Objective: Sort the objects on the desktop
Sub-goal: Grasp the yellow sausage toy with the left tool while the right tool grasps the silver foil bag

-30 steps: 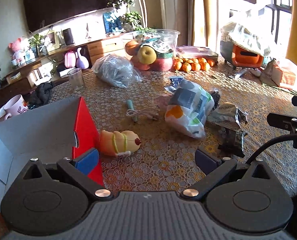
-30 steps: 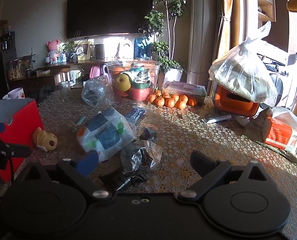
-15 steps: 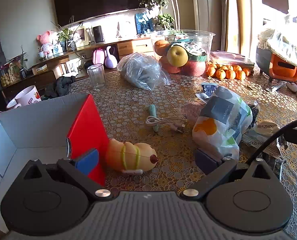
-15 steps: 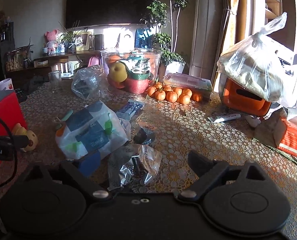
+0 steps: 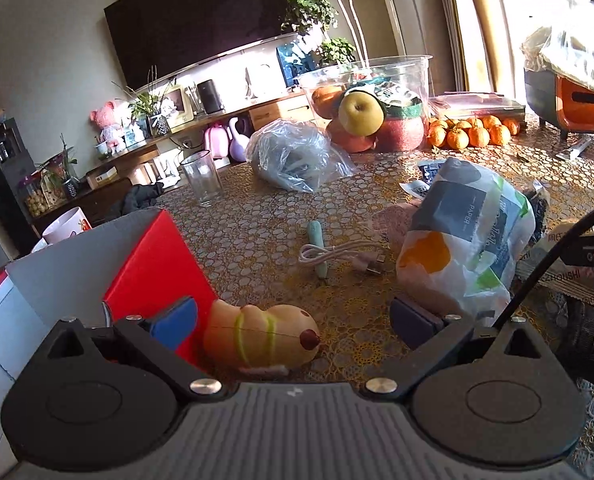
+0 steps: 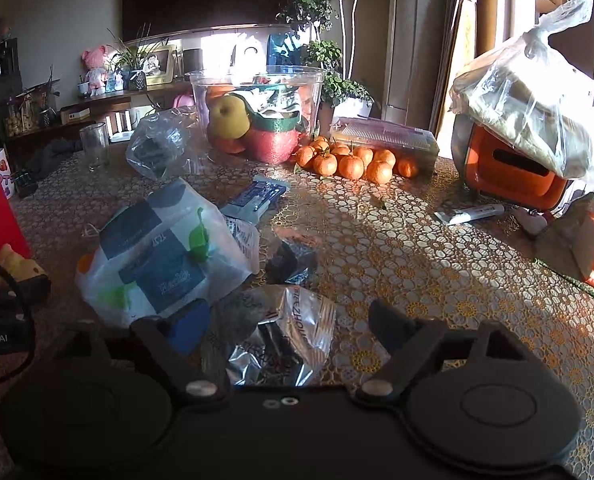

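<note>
With both grippers hovering low over the cluttered surface (image 5: 257,216), the left gripper (image 5: 293,316) is nearest the toy: fingers spread wide apart, nothing between the pads yet. The peach-colored toy figure (image 5: 261,338) lies on its side just ahead of that gripper, inside the gap but biased toward the blue left finger pad (image 5: 175,316). Its long axis runs left-right, across the gripper's forward direction, so the fingers would close along its length, not across its waist. The toy's left end sits touching or just beside the red box (image 5: 153,264), whose open top is to the left; likely drop target, judgement only. The left gripper points forward and slightly down, close to the surface.

The right gripper (image 6: 285,328) is also wide open, holding nothing. A crinkled clear wrapper (image 6: 289,328) lies between its fingers, so it looks lined up for that. The white printed bag (image 6: 161,252) sits just left of it. In the right wrist view the toy is far left, well apart from this gripper.

Next move probably needs the left wrist rotated, or a grip on the toy ends.
</note>
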Available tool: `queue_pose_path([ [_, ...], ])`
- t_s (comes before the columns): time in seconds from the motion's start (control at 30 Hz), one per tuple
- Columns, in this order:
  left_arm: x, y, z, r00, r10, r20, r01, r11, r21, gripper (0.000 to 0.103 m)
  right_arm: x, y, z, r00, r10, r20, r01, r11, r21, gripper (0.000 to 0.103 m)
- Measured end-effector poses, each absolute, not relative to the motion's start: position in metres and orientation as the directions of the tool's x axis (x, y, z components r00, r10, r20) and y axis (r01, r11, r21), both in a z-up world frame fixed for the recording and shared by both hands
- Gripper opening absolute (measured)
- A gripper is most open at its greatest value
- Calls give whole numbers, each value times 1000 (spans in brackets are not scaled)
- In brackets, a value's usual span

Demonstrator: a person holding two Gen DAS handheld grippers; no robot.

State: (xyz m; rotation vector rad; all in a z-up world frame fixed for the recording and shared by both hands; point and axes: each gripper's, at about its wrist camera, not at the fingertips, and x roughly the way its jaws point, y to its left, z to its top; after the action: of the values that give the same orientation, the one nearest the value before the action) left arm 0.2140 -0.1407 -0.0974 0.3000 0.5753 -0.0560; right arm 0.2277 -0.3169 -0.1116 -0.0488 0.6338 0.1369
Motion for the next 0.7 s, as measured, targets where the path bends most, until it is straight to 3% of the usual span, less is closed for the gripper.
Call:
queue_pose_path([
  [0.13, 219, -139, -101, 812, -8, -584, 146, 971, 190, 103, 227, -317, -113, 796, 115, -594, -148, 989, -7, 86],
  [0.7, 247, -132, -119, 800, 90, -593, 75, 966, 248, 103, 236, -311, -116, 790, 116, -601, -164, 986, -25, 82],
])
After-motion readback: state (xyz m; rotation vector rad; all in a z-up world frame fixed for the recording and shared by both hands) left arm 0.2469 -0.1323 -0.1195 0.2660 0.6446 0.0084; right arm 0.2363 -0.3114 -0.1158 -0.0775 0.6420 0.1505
